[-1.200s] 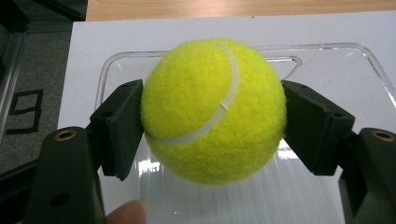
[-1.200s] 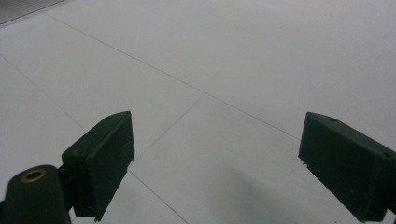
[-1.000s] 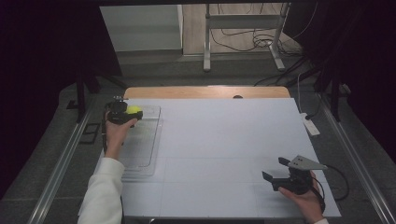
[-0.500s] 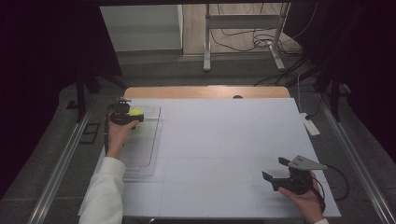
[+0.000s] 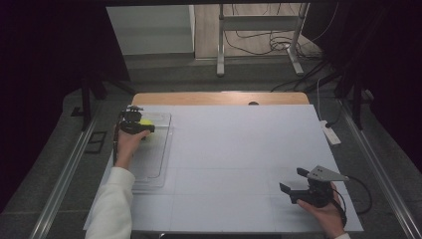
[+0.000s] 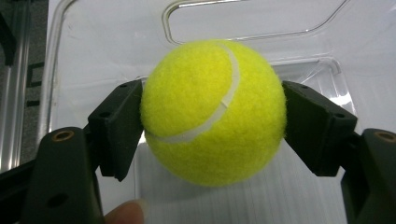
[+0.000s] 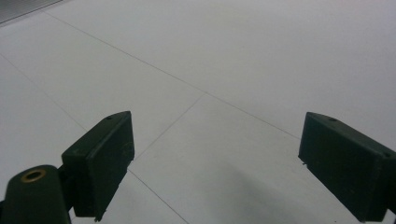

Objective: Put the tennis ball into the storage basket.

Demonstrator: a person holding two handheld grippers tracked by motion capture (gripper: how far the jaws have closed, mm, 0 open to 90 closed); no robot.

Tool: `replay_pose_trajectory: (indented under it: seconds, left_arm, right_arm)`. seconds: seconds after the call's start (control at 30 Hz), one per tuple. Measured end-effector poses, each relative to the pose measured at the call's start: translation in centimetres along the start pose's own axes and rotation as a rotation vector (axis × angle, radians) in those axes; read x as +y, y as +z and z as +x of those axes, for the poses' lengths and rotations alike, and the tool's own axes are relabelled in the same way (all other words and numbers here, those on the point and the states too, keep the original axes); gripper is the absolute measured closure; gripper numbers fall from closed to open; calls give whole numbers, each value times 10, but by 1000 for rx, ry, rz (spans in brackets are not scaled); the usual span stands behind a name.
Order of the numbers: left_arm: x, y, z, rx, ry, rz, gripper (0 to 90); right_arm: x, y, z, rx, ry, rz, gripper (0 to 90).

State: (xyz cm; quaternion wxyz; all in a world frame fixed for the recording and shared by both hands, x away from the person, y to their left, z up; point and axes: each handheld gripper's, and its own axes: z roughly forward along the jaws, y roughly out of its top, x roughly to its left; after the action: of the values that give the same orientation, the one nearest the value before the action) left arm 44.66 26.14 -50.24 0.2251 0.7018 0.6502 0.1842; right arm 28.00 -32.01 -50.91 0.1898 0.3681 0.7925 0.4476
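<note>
We had the desk (image 5: pixel 239 149) covered in a big white sheet with thin seam lines, and most of it was wide open, basically the whole middle and far right were bare. The wood of the desk showed as a strip along the far edge. Off the right edge a small white remote-looking thing (image 5: pixel 331 134) sat just beside the sheet.

Over at the left edge we had a clear plastic tray (image 5: pixel 154 169) lying flat, its long side running along the sheet's border, so not much room on that side. The left tongs (image 5: pixel 135 123) were over the far end of that tray, clamped on a yellow tennis ball (image 6: pixel 212 112); in the left gripper view both black jaws pressed against the ball's sides, with the tray's clear floor and its raised rim right behind it. We couldn't tell if the ball was touching the tray floor or just above it.

The right tongs (image 5: pixel 294 182) were near the desk's front right corner, held by the right hand (image 5: pixel 326 211), jaws spread well apart with bare white sheet between them.
</note>
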Motion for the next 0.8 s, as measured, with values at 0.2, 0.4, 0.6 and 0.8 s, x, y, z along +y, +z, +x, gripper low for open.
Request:
replay_pose_trajectory:
  seconds: [0.2,0.4,0.6,0.8]
  left_arm:
    - [1,-5,2,5,-4,-43,221]
    - [0,-13,1,-20,-13,-84,181]
    - [-5,-29,-2,-109,4,-166,163]
    - [-14,-43,-4,-212,9,-230,160]
  right_arm:
    - [0,0,0,0,0,0,108]
    - [0,0,0,-2,-1,2,108]
    - [0,0,0,-4,0,0,108]
    - [0,-1,0,-5,0,-1,107]
